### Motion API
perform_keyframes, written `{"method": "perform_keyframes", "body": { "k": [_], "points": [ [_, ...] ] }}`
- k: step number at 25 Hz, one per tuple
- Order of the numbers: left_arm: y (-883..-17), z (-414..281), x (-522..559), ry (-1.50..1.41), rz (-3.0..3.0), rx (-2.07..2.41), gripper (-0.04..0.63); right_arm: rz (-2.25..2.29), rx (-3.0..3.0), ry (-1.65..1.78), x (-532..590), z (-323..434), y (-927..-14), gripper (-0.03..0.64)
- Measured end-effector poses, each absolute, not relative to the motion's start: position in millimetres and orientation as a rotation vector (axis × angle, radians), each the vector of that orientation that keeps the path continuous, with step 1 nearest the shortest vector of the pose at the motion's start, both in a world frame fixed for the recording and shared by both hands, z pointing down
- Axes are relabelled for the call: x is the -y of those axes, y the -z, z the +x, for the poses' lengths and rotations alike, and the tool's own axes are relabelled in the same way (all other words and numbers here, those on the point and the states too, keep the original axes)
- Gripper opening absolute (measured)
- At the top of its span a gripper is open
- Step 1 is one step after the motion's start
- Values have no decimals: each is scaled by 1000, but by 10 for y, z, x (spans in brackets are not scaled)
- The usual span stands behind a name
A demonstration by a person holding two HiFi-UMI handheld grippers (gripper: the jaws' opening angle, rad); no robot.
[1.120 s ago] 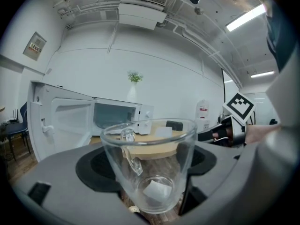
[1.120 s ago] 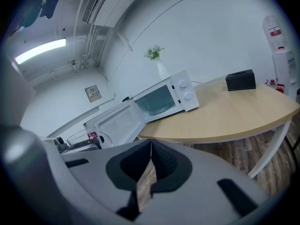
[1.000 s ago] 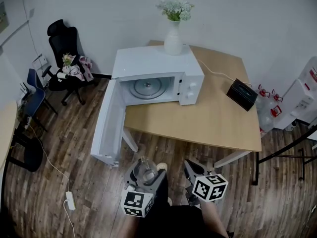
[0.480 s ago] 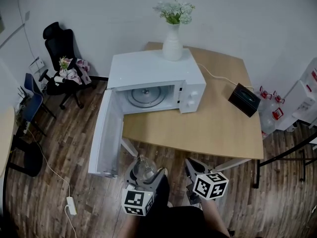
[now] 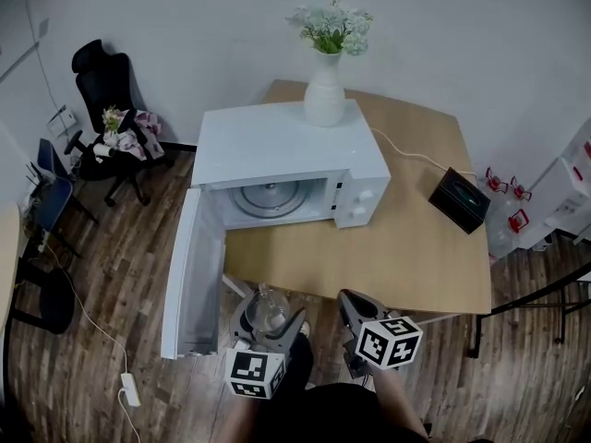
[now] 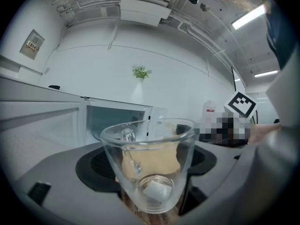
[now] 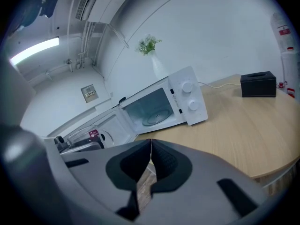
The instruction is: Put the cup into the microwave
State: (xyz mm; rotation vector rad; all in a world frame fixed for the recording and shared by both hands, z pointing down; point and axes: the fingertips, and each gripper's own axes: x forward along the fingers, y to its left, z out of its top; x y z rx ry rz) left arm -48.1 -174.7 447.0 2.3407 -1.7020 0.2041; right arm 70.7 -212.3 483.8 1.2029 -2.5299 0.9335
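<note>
Dark plank floor (image 5: 111,275), white wall, light wooden table (image 5: 406,247) ahead of both my grippers. White microwave oven (image 5: 286,146) sits on it, well ahead of my left gripper (image 5: 270,319) and higher up. Its door (image 5: 189,275) is swung fully open, with the free edge just ahead-left of that gripper. The glass turntable (image 5: 274,198) is visible in the open cavity.

Left jaws pinch a clear glass cup with a handle (image 6: 149,158), upright, mouth up. Cup is off the table, well short of the cavity. Right gripper (image 7: 150,146) is beside it, pads pressed together on nothing.

Step in hand, as I judge it: carry the cup in. To do it well:
- lift to turntable height before going forward
- stay right of the door edge and clear the table lip
- keep the cup level, since glass may slip in the pads
- set it mid-turntable, then spread the jaws

Writing: small wall placard (image 6: 33,45) above-left of my left gripper, too small to read. No brand readable on the microwave. The cube shows only square markers.
</note>
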Motion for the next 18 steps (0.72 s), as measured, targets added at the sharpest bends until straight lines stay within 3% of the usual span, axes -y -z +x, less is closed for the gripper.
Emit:
{"method": "perform_keyframes", "body": {
  "k": [18],
  "points": [
    [-4510, -689, 2623, -205, 2344, 1652, 397, 1222, 2490, -959, 2885, 497, -4851, -6]
  ]
}}
